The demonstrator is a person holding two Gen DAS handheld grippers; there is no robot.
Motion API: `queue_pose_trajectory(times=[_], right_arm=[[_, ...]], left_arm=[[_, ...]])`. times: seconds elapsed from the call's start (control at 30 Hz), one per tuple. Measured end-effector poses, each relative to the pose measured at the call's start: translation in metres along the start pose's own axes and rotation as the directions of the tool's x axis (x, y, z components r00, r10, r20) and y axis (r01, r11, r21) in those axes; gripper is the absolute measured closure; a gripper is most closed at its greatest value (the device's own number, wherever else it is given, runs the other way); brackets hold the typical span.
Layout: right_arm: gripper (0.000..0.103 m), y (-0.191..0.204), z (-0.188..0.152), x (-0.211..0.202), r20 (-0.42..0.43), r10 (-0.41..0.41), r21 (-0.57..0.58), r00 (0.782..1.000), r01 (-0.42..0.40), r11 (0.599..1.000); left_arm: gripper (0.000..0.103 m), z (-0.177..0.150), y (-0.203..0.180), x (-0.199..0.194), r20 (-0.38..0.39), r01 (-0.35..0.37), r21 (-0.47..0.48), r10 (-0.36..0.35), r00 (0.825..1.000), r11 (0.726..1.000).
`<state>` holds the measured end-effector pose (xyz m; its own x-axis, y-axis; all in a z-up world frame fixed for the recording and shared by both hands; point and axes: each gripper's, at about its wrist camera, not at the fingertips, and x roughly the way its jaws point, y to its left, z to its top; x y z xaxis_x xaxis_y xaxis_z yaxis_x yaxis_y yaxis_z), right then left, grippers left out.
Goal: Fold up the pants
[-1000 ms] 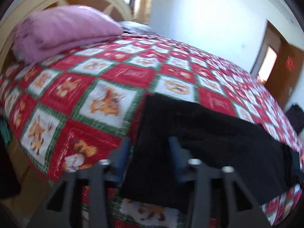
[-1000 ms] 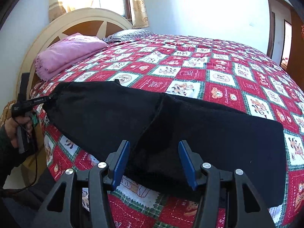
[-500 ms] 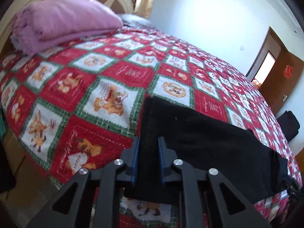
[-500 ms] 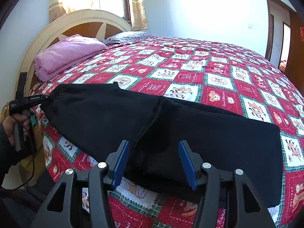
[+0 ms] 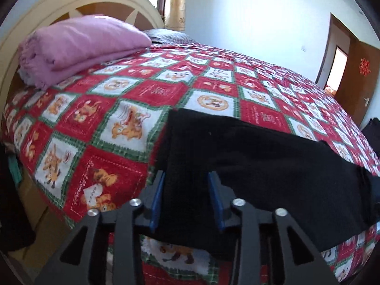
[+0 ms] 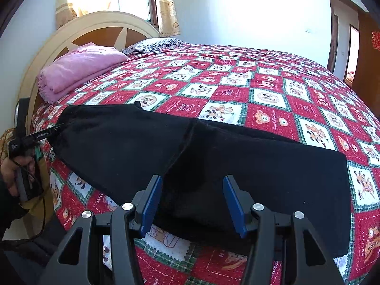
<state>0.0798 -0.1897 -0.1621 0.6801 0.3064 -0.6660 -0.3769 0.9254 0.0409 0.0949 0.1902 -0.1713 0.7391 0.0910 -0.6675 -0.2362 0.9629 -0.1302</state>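
Black pants [image 6: 213, 166] are lying across a red patterned quilt [image 6: 261, 83]; the left gripper [image 5: 186, 190] is opening over their end, the right gripper [image 6: 192, 194] hovering released.

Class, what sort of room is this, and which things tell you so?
Most likely a home bedroom: a bed with a curved headboard, a red patchwork quilt and a pillow beneath a curtained window.

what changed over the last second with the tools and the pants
The left tool pinched shut at the pants' left end, and its jaws are now opening again, cloth between them but not pressed. That end looks slightly flatter. The right tool stayed open and still over the middle of the pants; the pink blanket and bedspread are unchanged.
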Motion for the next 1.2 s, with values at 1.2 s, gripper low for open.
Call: queue_pose_trajectory(times=[1.2], right_arm=[[0.047,-0.005,0.01,-0.014,0.037,-0.022,0.036,0.999,0.02,0.999]], left_arm=[[0.089,0.021,0.006,-0.016,-0.019,0.18,0.028,-0.18,0.984,0.983]])
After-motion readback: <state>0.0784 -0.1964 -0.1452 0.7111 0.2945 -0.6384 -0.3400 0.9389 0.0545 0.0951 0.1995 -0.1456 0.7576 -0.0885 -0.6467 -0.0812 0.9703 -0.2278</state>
